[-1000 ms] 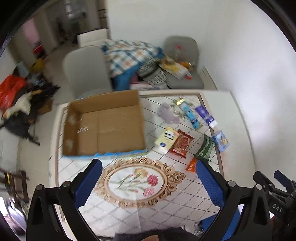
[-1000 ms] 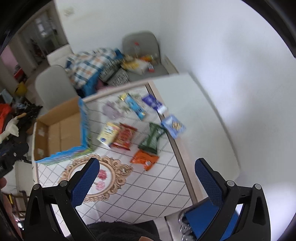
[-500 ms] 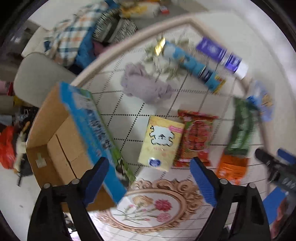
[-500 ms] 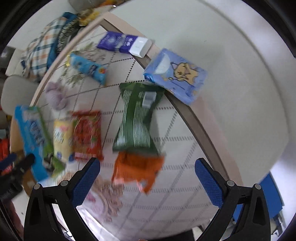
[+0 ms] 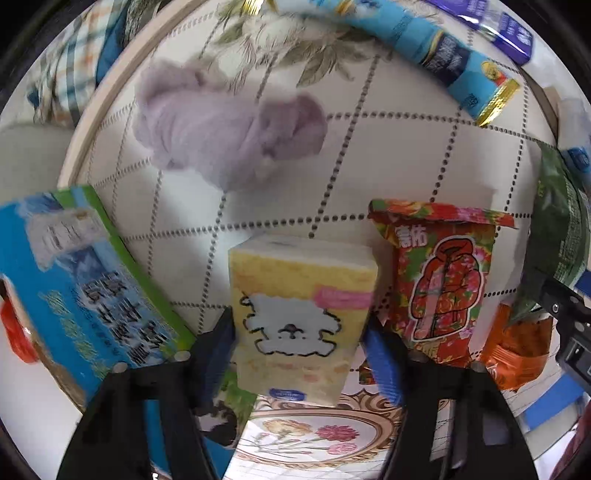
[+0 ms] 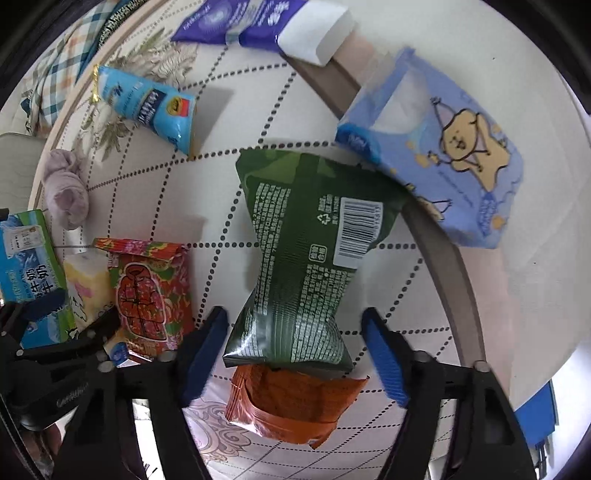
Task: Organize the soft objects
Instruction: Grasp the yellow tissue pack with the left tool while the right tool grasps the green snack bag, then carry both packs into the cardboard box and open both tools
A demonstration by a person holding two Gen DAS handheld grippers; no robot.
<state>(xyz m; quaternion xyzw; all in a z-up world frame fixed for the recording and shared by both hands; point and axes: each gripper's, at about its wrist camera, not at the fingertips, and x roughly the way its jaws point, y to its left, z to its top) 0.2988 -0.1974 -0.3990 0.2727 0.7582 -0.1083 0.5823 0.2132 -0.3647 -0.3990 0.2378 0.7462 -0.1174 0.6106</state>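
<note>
My left gripper is open with its blue pads on either side of a yellow tissue pack with a white dog drawing; whether they touch it I cannot tell. A lilac soft cloth bundle lies beyond it. My right gripper is open around the lower end of a green snack bag, which overlaps an orange packet. A red floral packet lies between the two grippers. The left gripper shows at the left edge of the right wrist view.
A cardboard box with a blue printed side stands left of the yellow pack. A light blue tube packet, a purple and white pack and a blue tissue pack with a bear lie further back on the patterned table.
Both grippers have dropped from high above the table down close to the items. The left has come around the yellow pack, the right around the green bag.
</note>
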